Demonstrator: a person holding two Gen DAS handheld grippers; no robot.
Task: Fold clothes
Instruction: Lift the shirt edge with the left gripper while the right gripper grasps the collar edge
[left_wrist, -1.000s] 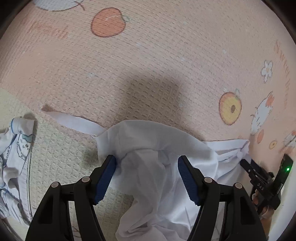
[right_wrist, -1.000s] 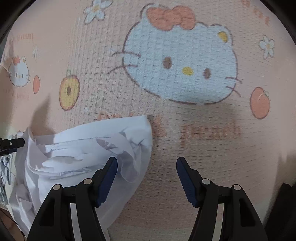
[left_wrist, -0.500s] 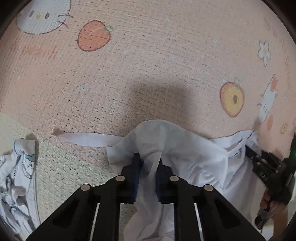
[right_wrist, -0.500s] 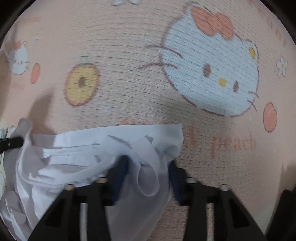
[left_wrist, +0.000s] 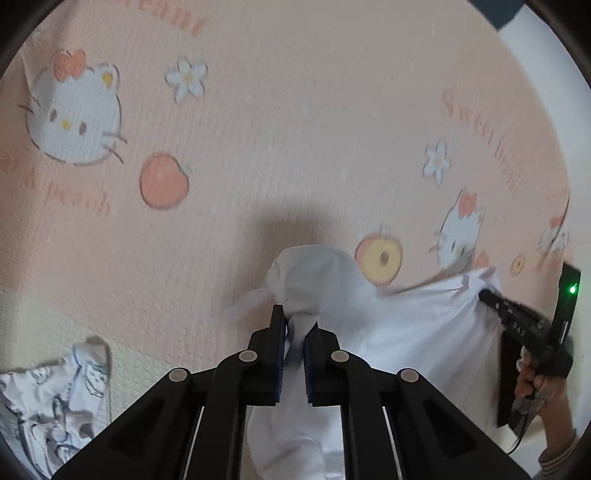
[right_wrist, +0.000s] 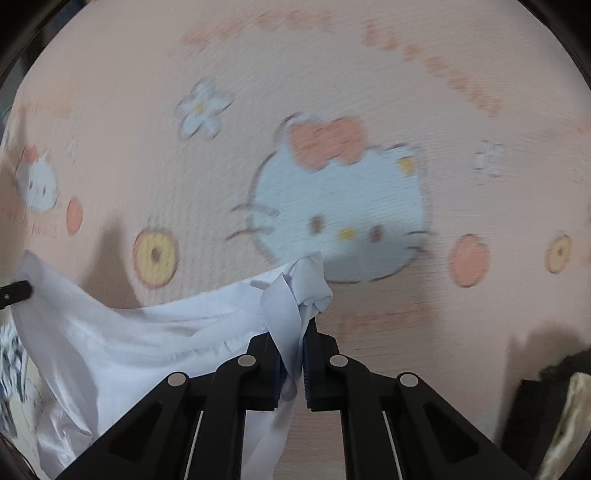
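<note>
Pinching bunched white cloth, the left claw and the right claw each clamp one end of the white garment, which hangs stretched between them above the pink cartoon-print mat — lifted, not yet folded. Judging by this, folding has barely begun; a printed garment lies crumpled aside — untouched.

A: What colours mark the mat?
B: Peach-pink, printed with white cat faces wearing orange bows, orange peaches, white flowers and orange lettering.
A: And the garment on the mat?
B: Plain white.
A: The cloth left of the garment?
B: White with blue line drawings.
A: The grippers' pads?
B: Blue, on black bodies.
</note>
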